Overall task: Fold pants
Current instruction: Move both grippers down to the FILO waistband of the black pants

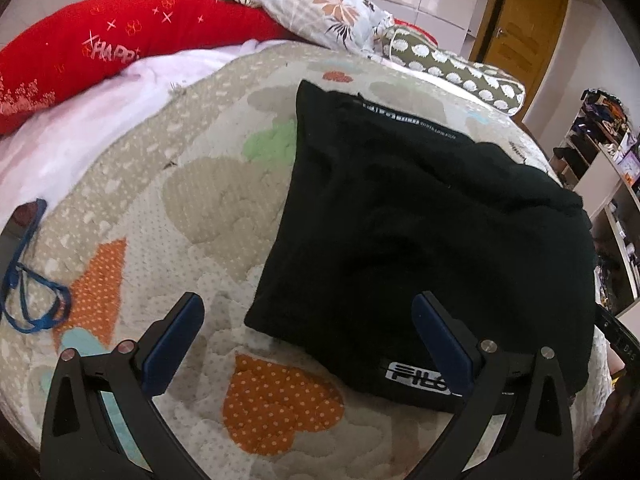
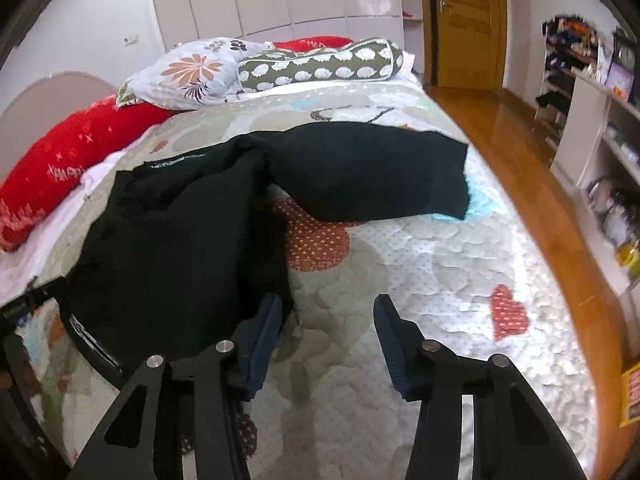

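Left wrist view: my left gripper (image 1: 308,344) stands wide open, holding nothing, above the corner of the black fabric pants (image 1: 420,240) lying on the quilted patterned bedspread (image 1: 200,208). My right gripper (image 2: 328,340) is partly open and empty; its left pad (image 2: 264,344) sits at the pants' edge.

Left tongs (image 1: 306,334), right tongs (image 2: 328,338) — black arms, blue pads, silver screws.

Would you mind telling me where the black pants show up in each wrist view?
Left wrist view: black pants fill centre-right, white logo near the bottom.
Right wrist view: pants lie left of centre, one leg stretching right.
Shared landmark: the red pillow at the left in both.
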Motion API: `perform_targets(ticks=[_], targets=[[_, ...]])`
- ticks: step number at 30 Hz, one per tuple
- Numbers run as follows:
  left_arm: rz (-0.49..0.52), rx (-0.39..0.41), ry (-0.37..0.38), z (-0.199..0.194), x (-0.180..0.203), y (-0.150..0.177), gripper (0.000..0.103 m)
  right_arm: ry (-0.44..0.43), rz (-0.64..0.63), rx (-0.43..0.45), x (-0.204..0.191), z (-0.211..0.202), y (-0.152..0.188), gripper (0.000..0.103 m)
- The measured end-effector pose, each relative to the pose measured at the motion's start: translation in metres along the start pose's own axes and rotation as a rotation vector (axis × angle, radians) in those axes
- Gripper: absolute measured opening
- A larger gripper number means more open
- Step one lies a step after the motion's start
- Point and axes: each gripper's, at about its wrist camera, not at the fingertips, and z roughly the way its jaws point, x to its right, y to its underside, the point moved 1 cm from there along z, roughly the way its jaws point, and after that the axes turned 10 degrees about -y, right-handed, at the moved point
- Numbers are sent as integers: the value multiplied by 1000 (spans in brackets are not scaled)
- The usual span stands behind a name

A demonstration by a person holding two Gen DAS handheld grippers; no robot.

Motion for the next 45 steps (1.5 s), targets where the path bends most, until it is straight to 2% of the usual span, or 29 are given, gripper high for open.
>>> perform_targets(ticks=[5, 6, 7, 8, 9, 12, 14, 18, 20, 22, 24, 26, 27, 28, 30, 32, 34, 38, 41, 43, 44, 45], targets=[[19, -30, -9, 11, 6, 6, 103, -68, -8, -48, -8, 25, -1, 48], [28, -32, -17, 12, 8, 7, 103, -78, -13, -50, -9, 29, -1, 43], [34, -34, -21, 12, 8, 7, 103, -85, -21, -47, -11, 33, -2, 23], [41, -33, -25, 12, 9, 7, 103, -111, -17, -43, -11, 34, -3, 8], [43, -32, -24, 12, 9, 6, 103, -134, -5, -40, -11, 31, -4, 5], [40, -35, -14, 12, 7, 6, 103, -136, -16, 6, -10, 3, -5, 4], [38, -35, -6, 12, 5, 6, 103, -133, 14, 52, 4, -31, -3, 4], [35, -43, 19, 10, 3, 5, 103, -20, 57, 104, 41, -85, 8, 4], [39, -46, 35, 8, 1, 6, 103, 63, 100, 86, 66, -94, 19, 4], [45, -53, 50, 6, 0, 7, 103, 78, 164, 60, 84, -89, 26, 5], [48, -65, 61, 5, -2, 8, 103, 110, 169, 33, 90, -76, 29, 7], [28, -83, 71, 2, -8, 9, 103, 209, 151, 23, 87, -67, 28, 31], [15, -90, 79, 1, -11, 10, 103, 253, 152, 22, 86, -67, 26, 37], [-9, -92, 88, -1, -17, 11, 103, 254, 154, 34, 83, -69, 26, 40], [-48, -92, 89, -3, -24, 11, 103, 190, 154, 62, 75, -82, 23, 41], [-84, -93, 98, 0, -27, 11, 103, 119, 134, 72, 66, -95, 23, 55], [-98, -94, 85, 5, -25, 11, 103, 61, 102, 80, 54, -103, 27, 61], [-41, -90, 36, 13, -8, 8, 103, -159, 20, 45, 20, -89, 37, 61], [-62, -88, 89, 13, 0, 3, 103, -224, -86, -11, -12, -68, 44, 61], [-105, -76, 159, 11, 1, 2, 94, -293, -189, -38, -40, -54, 51, 61], [-114, -75, 157, 11, 2, 0, 90, -309, -235, -47, -53, -46, 55, 61], [-104, -75, 140, 11, 4, -1, 75, -330, -282, -56, -67, -40, 57, 61]])
